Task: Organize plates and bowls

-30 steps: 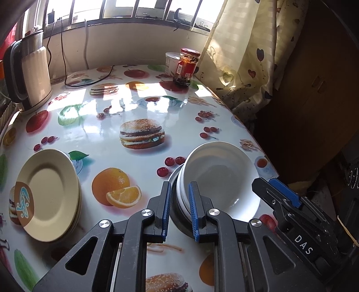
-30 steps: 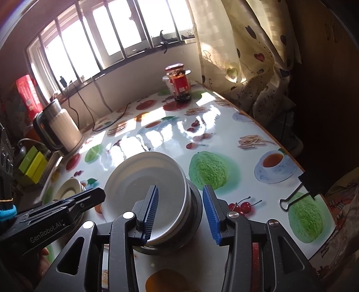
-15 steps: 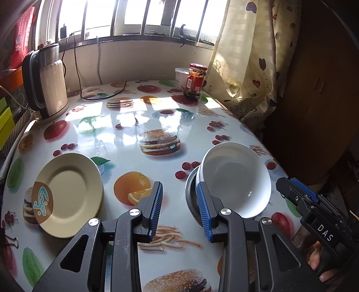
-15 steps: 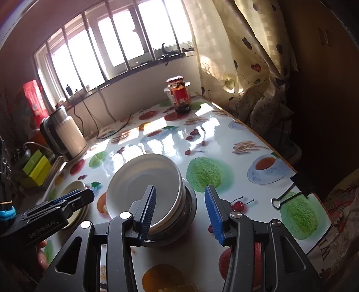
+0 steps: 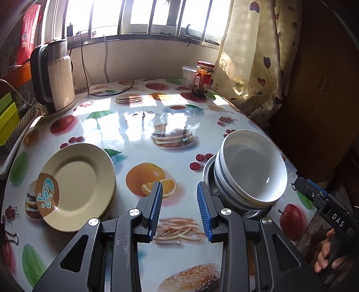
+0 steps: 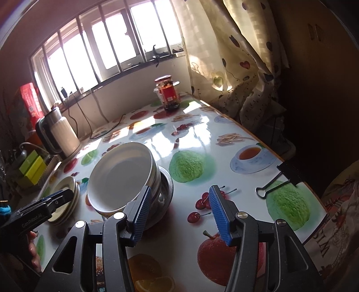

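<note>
Bowls (image 5: 251, 170) stacked in metal dish (image 6: 165, 191); plates (image 5: 78, 182) apart; left gripper (image 5: 178, 211) parted, empty; right gripper (image 6: 179, 213) just widening, empty.

Barred window (image 5: 143, 18) sunlit, heart-print curtain (image 5: 253, 56) right, glossy food-print table (image 5: 134, 121)
</note>
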`<state>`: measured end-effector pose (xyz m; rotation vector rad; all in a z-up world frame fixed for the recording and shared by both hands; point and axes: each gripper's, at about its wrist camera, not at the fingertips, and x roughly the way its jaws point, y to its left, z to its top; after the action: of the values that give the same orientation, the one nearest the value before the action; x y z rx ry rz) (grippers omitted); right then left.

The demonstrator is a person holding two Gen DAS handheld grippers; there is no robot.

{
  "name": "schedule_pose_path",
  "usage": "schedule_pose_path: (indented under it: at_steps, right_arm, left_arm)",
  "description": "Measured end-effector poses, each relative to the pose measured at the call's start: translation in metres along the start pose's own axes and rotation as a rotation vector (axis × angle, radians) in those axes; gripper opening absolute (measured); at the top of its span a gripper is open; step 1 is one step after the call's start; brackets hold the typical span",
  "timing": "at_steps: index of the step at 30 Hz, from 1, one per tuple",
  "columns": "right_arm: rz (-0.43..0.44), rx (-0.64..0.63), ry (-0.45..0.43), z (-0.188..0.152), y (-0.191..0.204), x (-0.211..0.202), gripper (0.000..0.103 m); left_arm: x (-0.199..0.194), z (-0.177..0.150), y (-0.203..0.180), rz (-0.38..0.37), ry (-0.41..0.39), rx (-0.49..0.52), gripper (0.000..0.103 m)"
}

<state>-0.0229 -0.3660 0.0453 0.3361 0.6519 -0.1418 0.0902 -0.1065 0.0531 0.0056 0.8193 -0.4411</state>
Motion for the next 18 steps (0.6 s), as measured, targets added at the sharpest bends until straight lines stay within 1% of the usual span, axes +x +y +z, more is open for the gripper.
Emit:
schedule_pose_path:
  at_steps: [4,8,11,18]
  right_arm:
    - [-0.007,0.008,0.016,-0.004,-0.005,0.007,0.053]
    - [-0.006,0.020,0.037,-0.007,-0.009,0.016,0.053]
    - [0.002,0.020,0.049,-0.009,-0.010,0.023,0.054]
    - [0.017,0.009,0.074,-0.010,-0.009,0.038,0.054]
  left_arm:
    - [0.009,-0.003,0.003,-0.047,0.022,-0.005,0.033]
    - [0.017,-0.006,0.001,-0.077,0.041,-0.003,0.033]
    - [0.024,-0.007,0.002,-0.109,0.059,-0.022,0.033]
    - [0.038,-0.007,0.000,-0.113,0.084,-0.031,0.033]
